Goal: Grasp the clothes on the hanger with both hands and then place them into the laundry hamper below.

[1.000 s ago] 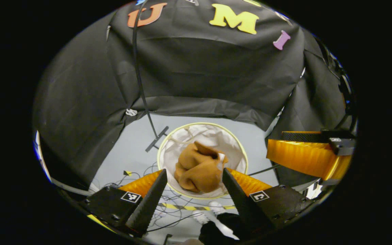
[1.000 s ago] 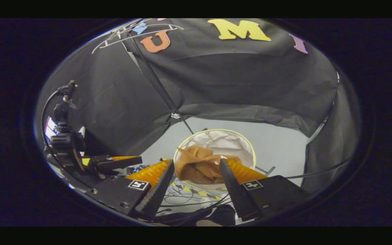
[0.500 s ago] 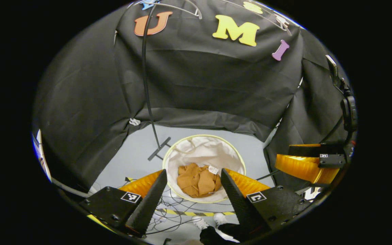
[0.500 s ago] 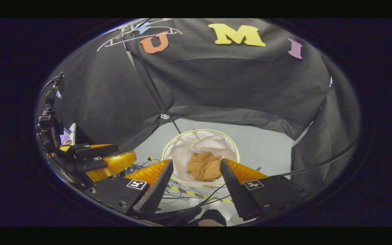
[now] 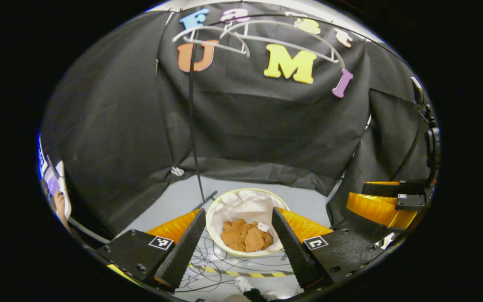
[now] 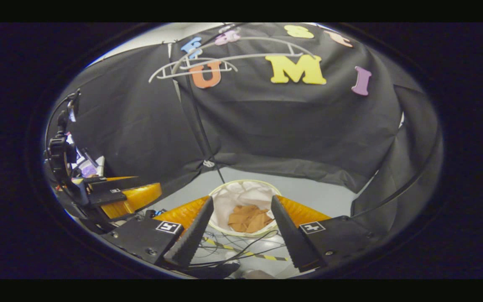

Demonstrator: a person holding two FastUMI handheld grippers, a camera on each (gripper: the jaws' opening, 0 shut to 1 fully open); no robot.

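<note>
A booth hung with black cloth stands over a pale grey floor [image 5: 170,201], where loose cables and a strip of yellow-and-black tape [image 5: 241,273] cross the foreground. High on the back wall hang bare white clothes hangers [image 5: 241,37], on a rail carried by a thin dark pole [image 5: 192,126].

Below them sits a round laundry hamper [image 5: 224,205] with a pale yellow rim and a white fabric liner. Inside it, at the bottom, lies a crumpled tan garment [image 5: 245,236] with a small white tag showing on top. In the right gripper view the same tan garment [image 6: 249,218] lies bunched inside the hamper [image 6: 229,197].

The left gripper [image 5: 237,241] hangs above the hamper with its two toothed fingers spread well apart and nothing between them. The right gripper [image 6: 241,233] is the same: fingers wide apart and empty, well above the hamper. The right gripper also shows at the far right edge of the left gripper view.

Judging by its loose folds, the garment is soft, light and limp. It would sag and slide rather than hold a shape, so a firm pinch on a thick bunched fold, one at each side, would suit it better than a thin edge. It is not fragile. With the garment in the hamper and the hangers bare, the task looks complete.
</note>
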